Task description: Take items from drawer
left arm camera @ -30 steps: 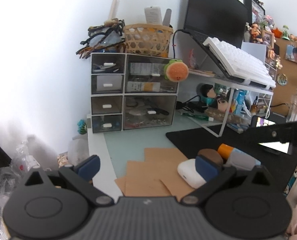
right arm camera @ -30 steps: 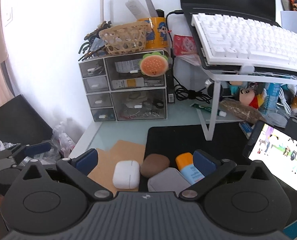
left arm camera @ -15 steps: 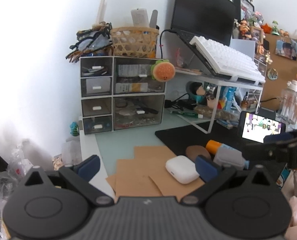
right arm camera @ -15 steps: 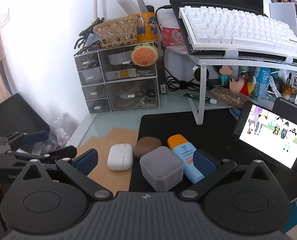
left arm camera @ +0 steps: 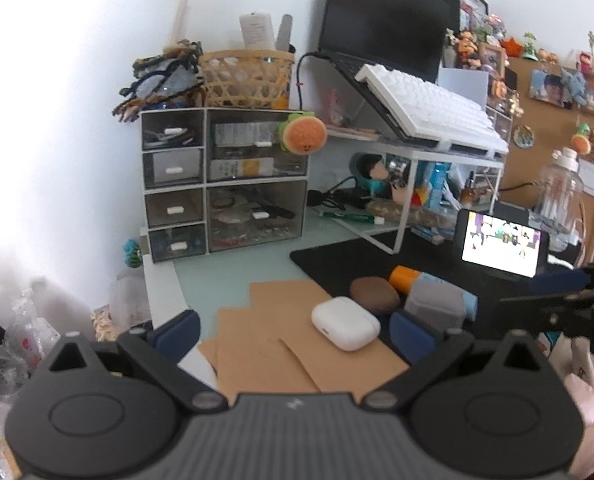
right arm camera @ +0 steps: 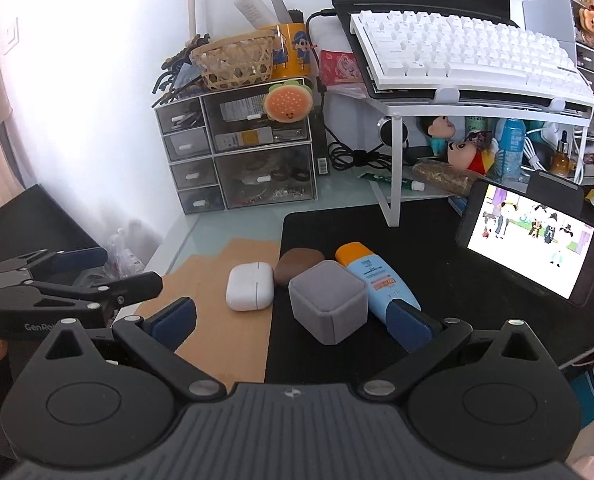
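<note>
A clear drawer organiser (left arm camera: 225, 184) (right arm camera: 237, 156) stands at the back of the desk, all drawers shut. In front lie a white earbud case (left arm camera: 345, 328) (right arm camera: 251, 286), a brown oval case (left arm camera: 374, 294) (right arm camera: 299, 263), a grey velvet box (left arm camera: 435, 305) (right arm camera: 329, 300) and an orange-capped sunscreen tube (right arm camera: 377, 280) (left arm camera: 405, 274). My left gripper (left arm camera: 293, 330) is open and empty, near the desk's front edge by the earbud case. My right gripper (right arm camera: 293, 316) is open and empty, just short of the grey box.
Brown paper sheets (left arm camera: 281, 340) lie on the glass desk. A black mat (right arm camera: 437, 264) holds a lit phone (right arm camera: 531, 242). A white stand (right arm camera: 393, 152) carries a keyboard (right arm camera: 457, 52) and laptop. A basket (left arm camera: 247, 78) sits atop the organiser. Clutter fills the shelf under the stand.
Both grippers have drawn back from the desk; the items and drawers look farther away. Neither gripper has taken hold of anything.
</note>
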Motion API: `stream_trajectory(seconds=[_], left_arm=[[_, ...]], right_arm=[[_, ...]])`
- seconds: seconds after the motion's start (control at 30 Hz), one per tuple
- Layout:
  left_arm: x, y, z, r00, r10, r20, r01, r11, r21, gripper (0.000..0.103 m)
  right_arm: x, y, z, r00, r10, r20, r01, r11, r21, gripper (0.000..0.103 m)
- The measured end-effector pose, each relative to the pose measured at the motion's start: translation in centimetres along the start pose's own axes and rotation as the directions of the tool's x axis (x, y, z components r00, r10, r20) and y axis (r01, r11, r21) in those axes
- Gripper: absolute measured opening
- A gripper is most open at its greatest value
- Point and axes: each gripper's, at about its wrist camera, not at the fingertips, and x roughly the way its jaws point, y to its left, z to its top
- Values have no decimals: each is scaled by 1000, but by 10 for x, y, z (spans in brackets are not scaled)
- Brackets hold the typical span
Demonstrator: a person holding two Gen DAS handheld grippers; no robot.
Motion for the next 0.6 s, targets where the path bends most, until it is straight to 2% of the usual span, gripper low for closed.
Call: stream_trajectory(seconds=[0.17,0.6], left_arm=[[5,-2,-2,999,-28,-18,28,1000,1,103],[6,2,-7,999,-34,-26,33,999,-9,103]], right_arm=[[-4,3,0,1000,-9,-9,9,1000,-6,103],[-2,11,-3,999,-22,-48,21,999,-32,103]])
